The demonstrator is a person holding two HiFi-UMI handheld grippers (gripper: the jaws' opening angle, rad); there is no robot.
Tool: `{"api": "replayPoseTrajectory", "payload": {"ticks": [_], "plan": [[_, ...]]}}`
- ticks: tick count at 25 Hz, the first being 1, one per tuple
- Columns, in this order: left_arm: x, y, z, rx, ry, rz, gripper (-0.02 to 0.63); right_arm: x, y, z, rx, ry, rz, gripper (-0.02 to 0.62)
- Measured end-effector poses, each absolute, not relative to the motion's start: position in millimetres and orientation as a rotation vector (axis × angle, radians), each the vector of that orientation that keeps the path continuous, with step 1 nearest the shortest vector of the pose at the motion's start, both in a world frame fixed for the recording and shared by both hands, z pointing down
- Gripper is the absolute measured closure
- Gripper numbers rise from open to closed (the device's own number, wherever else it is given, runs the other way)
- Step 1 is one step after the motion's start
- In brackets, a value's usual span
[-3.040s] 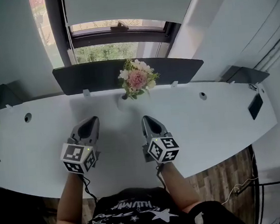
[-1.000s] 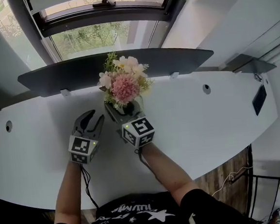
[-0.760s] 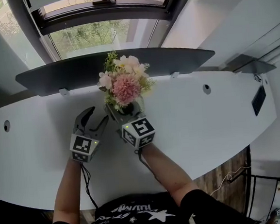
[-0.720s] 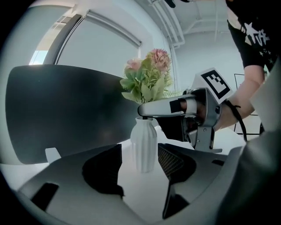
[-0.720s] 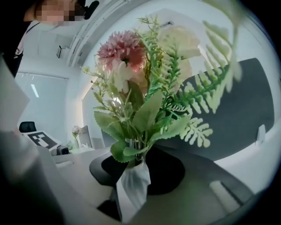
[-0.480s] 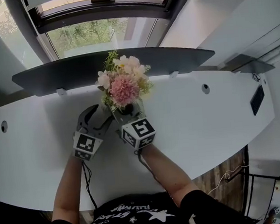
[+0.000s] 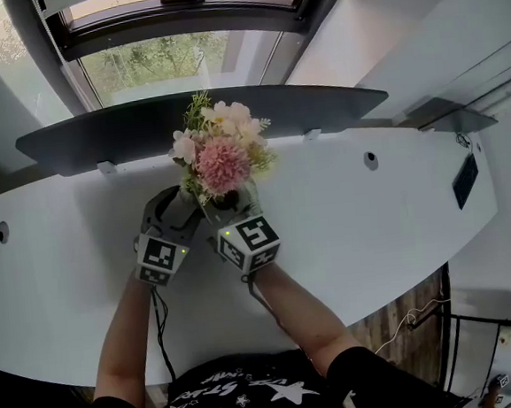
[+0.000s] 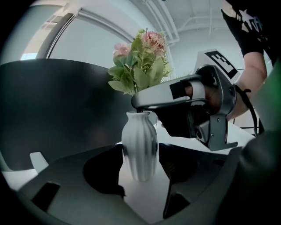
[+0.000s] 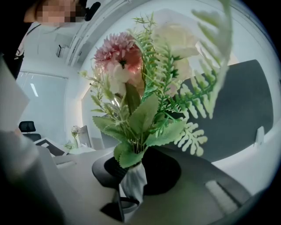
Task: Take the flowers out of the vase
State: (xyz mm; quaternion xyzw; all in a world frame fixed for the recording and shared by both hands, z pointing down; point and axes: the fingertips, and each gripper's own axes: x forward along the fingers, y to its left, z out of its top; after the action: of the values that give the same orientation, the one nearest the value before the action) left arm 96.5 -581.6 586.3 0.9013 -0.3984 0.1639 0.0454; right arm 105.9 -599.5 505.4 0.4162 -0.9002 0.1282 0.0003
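A bunch of pink and cream flowers (image 7: pixel 220 153) with green leaves stands in a white ribbed vase (image 8: pixel 139 147) on the white desk (image 7: pixel 373 224). In the head view the blooms hide most of the vase. My left gripper (image 7: pixel 177 203) is wide open, with the vase's body between its jaws (image 8: pixel 139 154) and a thin gap on each side. My right gripper (image 7: pixel 225 207) reaches in level at the vase's mouth. Its jaws are closing on the stems and lowest leaves (image 9: pixel 134 154), and the pads touch them. From the left gripper view, one right fingertip (image 8: pixel 149 97) crosses just above the vase's rim.
A dark divider panel (image 7: pixel 318 109) runs along the desk's back edge, right behind the vase, with a window (image 7: pixel 172 64) beyond it. Cable holes (image 7: pixel 370 160) sit in the desk, and a dark flat object (image 7: pixel 464 180) lies at its right edge. Another small vase of flowers (image 9: pixel 75 132) stands far off.
My left gripper has moved right and forward to the vase, and its jaws have spread wide around it. The right gripper has stayed at the stems while its jaws narrowed.
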Motion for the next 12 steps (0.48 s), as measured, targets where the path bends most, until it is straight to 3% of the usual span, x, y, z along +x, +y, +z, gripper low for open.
{"api": "replayPoseTrajectory", "payload": {"ticks": [12], "plan": [[97.3,-584.7,590.3,2.728,-1.236,0.471,0.351,105.3,-598.9,503.9,1.288,-2.831,0.402,0.536]]}}
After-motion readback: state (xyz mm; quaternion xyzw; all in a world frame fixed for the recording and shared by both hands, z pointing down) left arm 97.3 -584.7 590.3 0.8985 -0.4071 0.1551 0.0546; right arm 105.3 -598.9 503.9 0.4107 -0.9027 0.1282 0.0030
